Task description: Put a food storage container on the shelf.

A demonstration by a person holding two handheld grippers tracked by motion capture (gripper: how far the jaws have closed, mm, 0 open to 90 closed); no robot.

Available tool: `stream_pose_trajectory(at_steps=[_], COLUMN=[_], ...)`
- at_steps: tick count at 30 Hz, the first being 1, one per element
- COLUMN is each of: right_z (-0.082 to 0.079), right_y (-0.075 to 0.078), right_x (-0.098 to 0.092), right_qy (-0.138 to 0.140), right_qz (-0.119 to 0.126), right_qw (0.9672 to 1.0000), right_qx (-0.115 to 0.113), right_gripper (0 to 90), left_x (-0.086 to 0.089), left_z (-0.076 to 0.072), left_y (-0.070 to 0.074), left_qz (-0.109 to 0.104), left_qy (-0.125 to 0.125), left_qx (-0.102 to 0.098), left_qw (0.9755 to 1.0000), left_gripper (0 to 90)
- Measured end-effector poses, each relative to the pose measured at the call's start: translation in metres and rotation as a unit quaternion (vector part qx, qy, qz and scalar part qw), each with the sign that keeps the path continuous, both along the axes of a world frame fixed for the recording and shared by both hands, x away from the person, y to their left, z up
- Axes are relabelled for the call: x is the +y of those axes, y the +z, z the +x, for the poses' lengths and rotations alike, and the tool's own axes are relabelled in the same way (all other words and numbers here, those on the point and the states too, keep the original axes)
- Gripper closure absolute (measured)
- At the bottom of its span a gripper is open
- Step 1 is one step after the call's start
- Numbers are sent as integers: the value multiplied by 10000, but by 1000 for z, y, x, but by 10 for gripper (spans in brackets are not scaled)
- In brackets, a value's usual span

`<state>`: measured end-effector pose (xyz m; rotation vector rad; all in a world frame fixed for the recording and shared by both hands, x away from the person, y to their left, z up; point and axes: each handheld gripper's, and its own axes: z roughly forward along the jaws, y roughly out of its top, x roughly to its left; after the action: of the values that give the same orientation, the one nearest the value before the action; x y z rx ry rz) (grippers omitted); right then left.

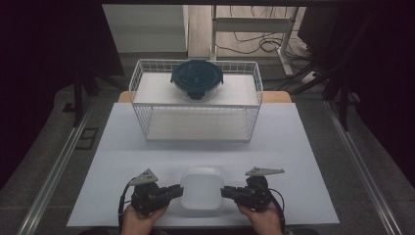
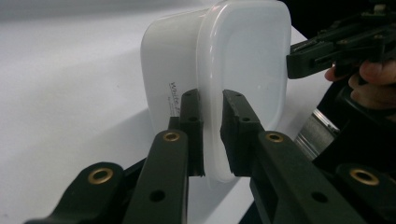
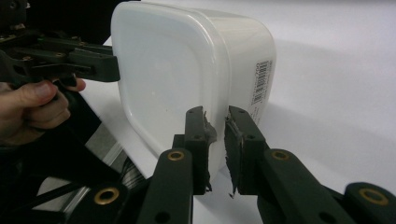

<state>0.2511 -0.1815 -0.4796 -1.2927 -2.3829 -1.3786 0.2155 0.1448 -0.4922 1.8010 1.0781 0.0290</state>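
The left tongs (image 1: pixel 178 191) and right tongs (image 1: pixel 226 192) sit at the near edge of the table (image 1: pixel 293 147), pointing inward at each other w/ the white container (image 1: pixel 201 190) directly between them, so each pair meets it from its own side; neither hand is nearer, both at the rim. In the left gripper view the left tongs (image 2: pixel 212 135) are pinching the protruding lid lip of the container (image 2: pixel 243 60), one jaw on the body side, one on the lid side, pads pressed on the plastic; the right gripper view shows the right tongs (image 3: pixel 215 144) doing the same on the opposite edge of the container (image 3: pixel 187 70), beside the barcode label (image 3: pixel 261 81). Container is a rounded square, no real long axis, resting on the table upright, lid up. Outward from there, well apart toward the far side, stands a white wire basket (image 1: pixel 147 93) w/ a dark-lidded round container (image 1: pixel 196 78) on its top shelf; lower shelf is bare. Judgement: w/ both sides gripped, next move likely a level two-handed lift fwd toward the basket, so both hands must rise together or the container tilts
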Motion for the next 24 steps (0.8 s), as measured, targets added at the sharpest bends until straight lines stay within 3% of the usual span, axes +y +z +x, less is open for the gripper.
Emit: stream_pose_trajectory(at_steps=[4,12,17,20,21,24], right_z=[6,16,34,43,45,52], right_y=[-1,20,51,69,74,92], right_x=[1,1,1,2,3,5], right_qy=[-29,-13,7,43,48,82], right_qz=[30,62,147,157,175,193], right_qw=[9999,9980,9955,9940,9934,9921], right_qx=[-102,-623,-938,-1079,-1129,-1238], right_gripper=[786,787,787,787,787,786], left_x=[0,-1,0,0,1,3], left_z=[5,18,35,39,42,46], left_y=[1,27,61,73,85,102], left_qz=[-26,39,90,117,134,133], left_qy=[39,79,89,128,171,203], left_qx=[-36,-418,-756,-884,-990,-1139], left_qw=[10000,9991,9971,9959,9949,9932], left_gripper=[801,801,801,801,801,801])
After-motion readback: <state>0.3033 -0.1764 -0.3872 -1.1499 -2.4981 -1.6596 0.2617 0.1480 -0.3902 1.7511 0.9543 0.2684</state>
